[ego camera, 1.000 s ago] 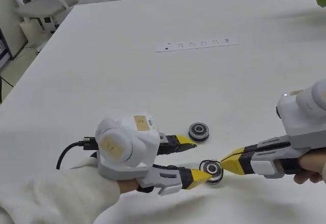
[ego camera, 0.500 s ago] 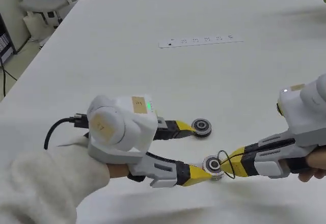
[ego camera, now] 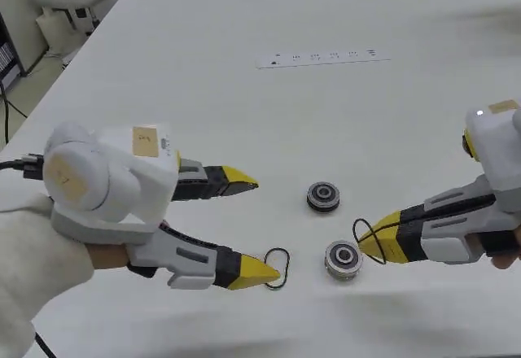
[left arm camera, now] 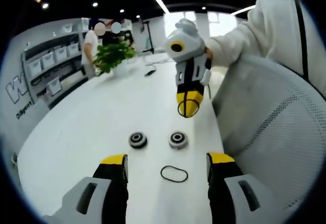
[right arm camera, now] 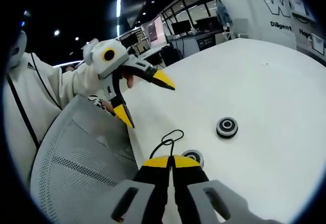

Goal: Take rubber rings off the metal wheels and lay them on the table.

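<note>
- Left claw (ego camera: 269, 229) gapes wide — one rubber ring (ego camera: 276, 259) lies on the desk (ego camera: 203, 89) by its lower tip.
- Right claw (ego camera: 368, 242) pinches a second ring (ego camera: 363, 229), beside the near wheel (ego camera: 343, 258).
- Next, I judge: lay it down, then strip the far wheel (ego camera: 323, 196).

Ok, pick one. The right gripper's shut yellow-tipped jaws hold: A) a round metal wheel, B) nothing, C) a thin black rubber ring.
C: a thin black rubber ring loops out of the right gripper at its shut tips, while the near round metal wheel and the far round metal wheel sit free on the white table.
</note>
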Demonstrator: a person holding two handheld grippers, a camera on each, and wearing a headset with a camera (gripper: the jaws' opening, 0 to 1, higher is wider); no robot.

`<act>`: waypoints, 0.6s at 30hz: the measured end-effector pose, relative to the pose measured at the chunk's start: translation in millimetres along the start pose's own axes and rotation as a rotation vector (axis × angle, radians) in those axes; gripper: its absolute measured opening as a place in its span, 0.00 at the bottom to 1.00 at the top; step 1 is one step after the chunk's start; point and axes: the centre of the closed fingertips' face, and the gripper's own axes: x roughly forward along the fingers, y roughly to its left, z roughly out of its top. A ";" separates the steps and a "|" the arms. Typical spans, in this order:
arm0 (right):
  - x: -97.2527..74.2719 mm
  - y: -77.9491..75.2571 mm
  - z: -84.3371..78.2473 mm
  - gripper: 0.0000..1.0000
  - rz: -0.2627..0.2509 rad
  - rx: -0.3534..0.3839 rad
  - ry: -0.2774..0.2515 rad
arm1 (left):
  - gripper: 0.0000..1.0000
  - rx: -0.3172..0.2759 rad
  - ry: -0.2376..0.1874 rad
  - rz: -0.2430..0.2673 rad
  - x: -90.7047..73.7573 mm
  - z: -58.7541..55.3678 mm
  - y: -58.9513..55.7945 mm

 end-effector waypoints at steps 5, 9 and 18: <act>-3.5 2.3 11.8 0.00 -0.007 -0.021 -0.015 | 0.66 -0.021 0.009 0.029 -12.3 -7.7 2.2; -4.6 -0.8 19.0 0.00 -0.019 -0.023 -0.028 | 0.70 -0.045 0.009 0.049 -20.1 -11.8 1.9; -2.5 -4.3 32.9 0.00 -0.038 -0.042 -0.047 | 0.78 -0.100 -0.019 0.108 -31.4 -19.4 5.0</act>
